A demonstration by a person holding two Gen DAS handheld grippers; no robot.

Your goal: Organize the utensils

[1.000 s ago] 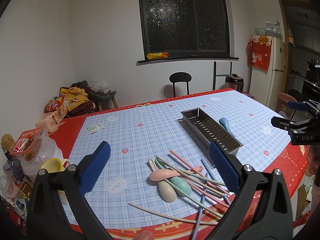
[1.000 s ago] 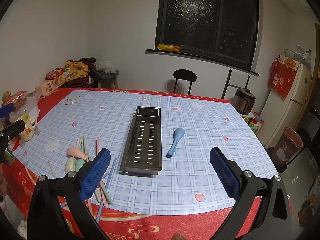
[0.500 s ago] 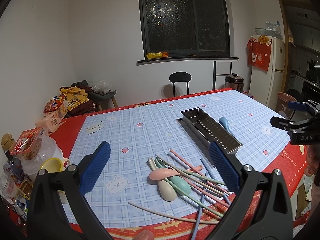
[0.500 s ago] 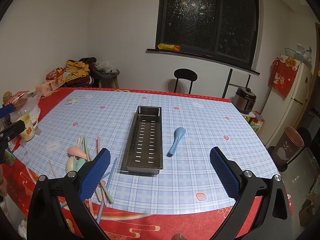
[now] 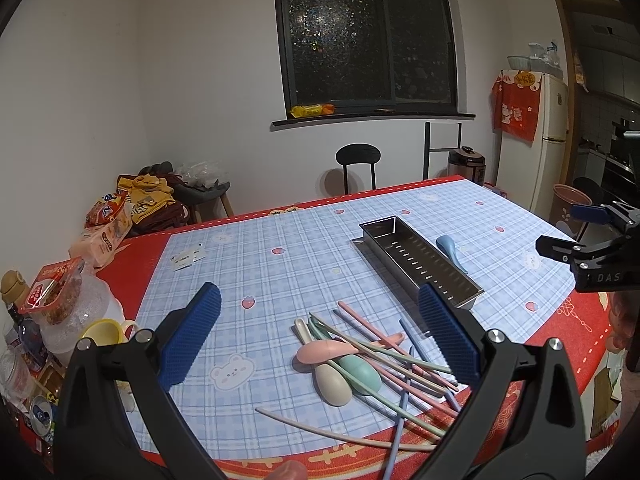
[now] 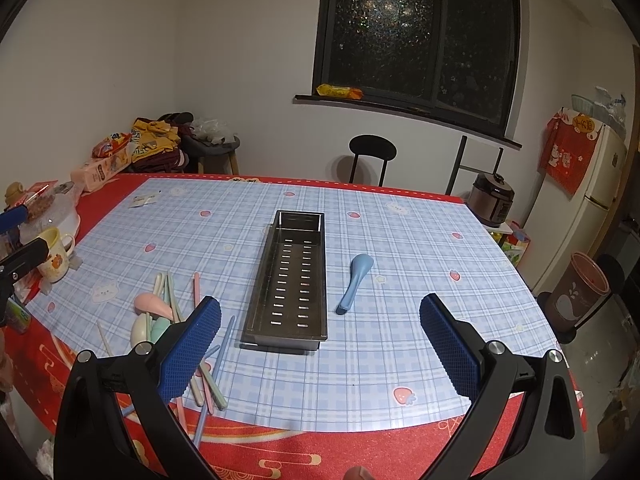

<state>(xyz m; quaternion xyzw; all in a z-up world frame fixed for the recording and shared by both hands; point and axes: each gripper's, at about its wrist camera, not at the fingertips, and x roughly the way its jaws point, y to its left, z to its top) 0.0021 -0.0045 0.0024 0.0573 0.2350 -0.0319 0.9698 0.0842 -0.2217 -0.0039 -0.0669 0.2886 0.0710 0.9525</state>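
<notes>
- Almost nothing is changing since the earlier frames: both grippers are still hovering above the near table edge, and the right wrist view is sitting only a touch closer to the tray.
- The left gripper (image 5: 318,334) is holding its jaws spread wide over the utensil pile, gripping nothing.
- The right gripper (image 6: 320,346) is likewise holding its jaws spread and empty, facing the metal tray (image 6: 290,280).
- One tray is lying empty mid-table; one blue spoon (image 6: 356,282) is lying just beside it, to its right.
- Three spoons are lying piled together: pink spoon (image 5: 326,350), beige spoon (image 5: 330,378), green spoon (image 5: 358,370).
- Chopsticks (image 5: 384,354) are crossing over these spoons; their tangle is making an exact count impossible.
- A yellow mug (image 5: 102,332) and a clear jar (image 5: 76,312) are standing at the table's left edge.
</notes>
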